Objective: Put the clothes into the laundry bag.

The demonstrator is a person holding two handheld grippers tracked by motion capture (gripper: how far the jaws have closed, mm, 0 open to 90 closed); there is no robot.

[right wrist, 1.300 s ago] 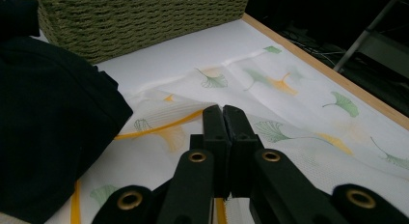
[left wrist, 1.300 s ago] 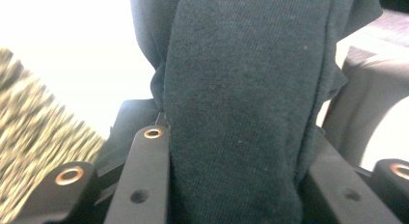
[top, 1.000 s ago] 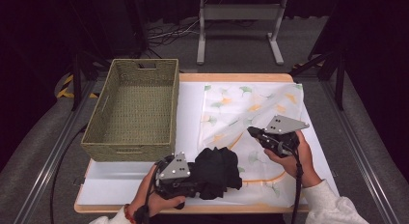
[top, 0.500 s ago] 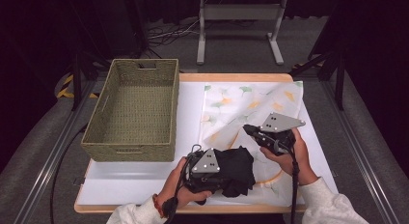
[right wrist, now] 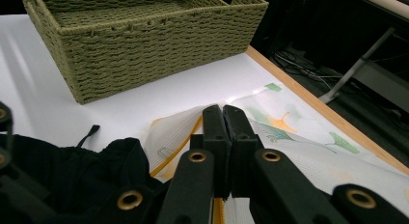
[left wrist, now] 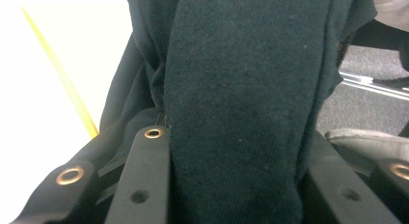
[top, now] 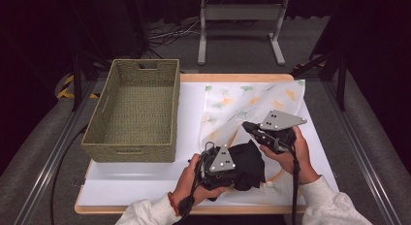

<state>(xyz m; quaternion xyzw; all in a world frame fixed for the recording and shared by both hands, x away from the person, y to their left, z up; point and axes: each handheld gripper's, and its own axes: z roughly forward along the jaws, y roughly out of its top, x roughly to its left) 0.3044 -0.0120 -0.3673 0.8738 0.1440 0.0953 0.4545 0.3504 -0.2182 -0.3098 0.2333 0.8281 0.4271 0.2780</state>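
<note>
One black garment point(top: 249, 163) is in play, bunched at the near edge of the table, and over the last second it has slid right, off the bare white board point(top: 145, 179) and onto the leafy cloth point(top: 237, 101), carried along by the left gripper point(top: 224, 163). That gripper pinches a thick fold of it: in the left gripper view the dark knit point(left wrist: 241, 108) runs up between the two jaws. The right gripper point(top: 253, 129) has drifted a touch left and its tips now sit just at the garment's far edge; its jaws are pressed together on the cloth's lifted edge point(right wrist: 193, 119), thin as it is. My read: the garment is being lined up on the cloth, perhaps for wrapping, and nothing has gone into the basket point(top: 133, 113) yet. Count it up: one garment, one cloth, one woven basket standing empty to the left, two grippers, one board
</note>
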